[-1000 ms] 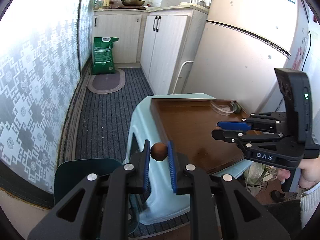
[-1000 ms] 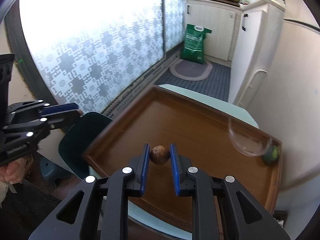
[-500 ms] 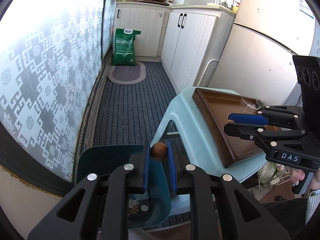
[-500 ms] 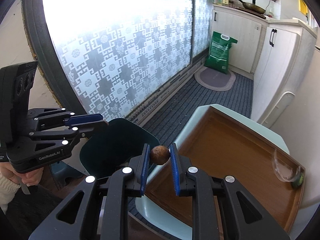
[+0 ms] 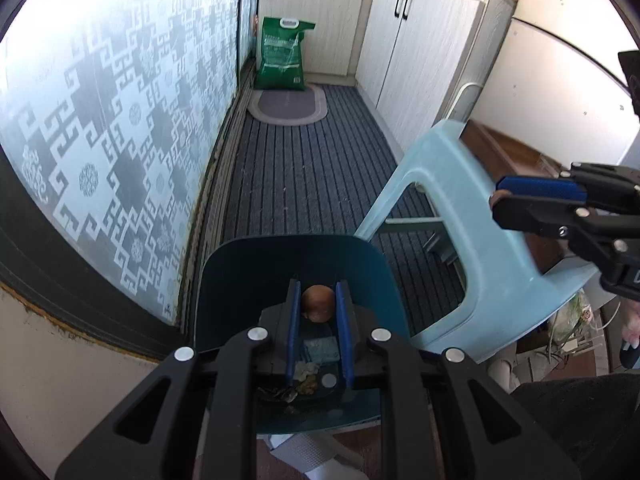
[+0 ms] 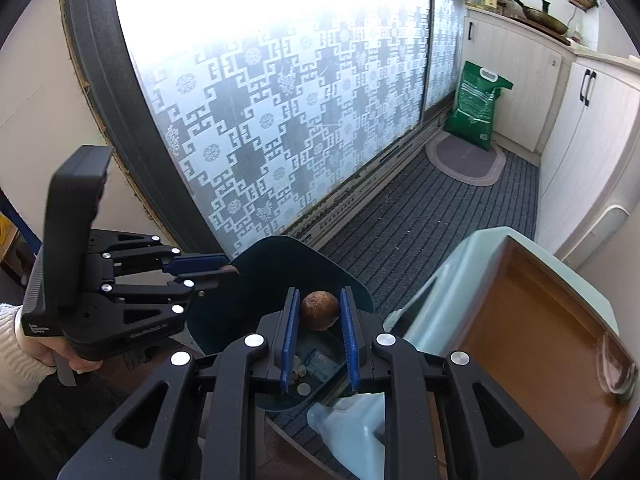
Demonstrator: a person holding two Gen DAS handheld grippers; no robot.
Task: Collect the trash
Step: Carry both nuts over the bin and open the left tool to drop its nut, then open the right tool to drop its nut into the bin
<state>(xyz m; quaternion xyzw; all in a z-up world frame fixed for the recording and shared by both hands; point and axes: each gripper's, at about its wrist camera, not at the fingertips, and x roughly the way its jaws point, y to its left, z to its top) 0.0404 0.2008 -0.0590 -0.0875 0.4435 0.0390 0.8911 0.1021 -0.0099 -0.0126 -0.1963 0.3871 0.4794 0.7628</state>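
My left gripper (image 5: pixel 318 292) is shut on a round brown nut (image 5: pixel 317 305) and hangs over a dark teal bin (image 5: pixel 260 272) on the floor. Scraps and a blue wrapper lie in the bin's bottom. My right gripper (image 6: pixel 319 300) is shut on a second brown nut (image 6: pixel 320 311) above the same bin (image 6: pixel 272 264). In the right wrist view the left gripper (image 6: pixel 230 270) comes in from the left, a brown bit showing at its tips. In the left wrist view the right gripper (image 5: pixel 496 200) reaches in from the right.
A brown tray (image 6: pixel 532 320) rests on a pale blue plastic stool (image 5: pixel 452 200) to the right of the bin, with a clear plastic piece (image 6: pixel 616 368) at its far corner. A patterned glass door (image 5: pixel 120 120) runs along the left. A green bag (image 5: pixel 282 56), oval mat and white cabinets stand beyond.
Both grippers have swung left from above the brown tray to above the teal bin, the left one sinking lower. Each keeps its nut between its pads.
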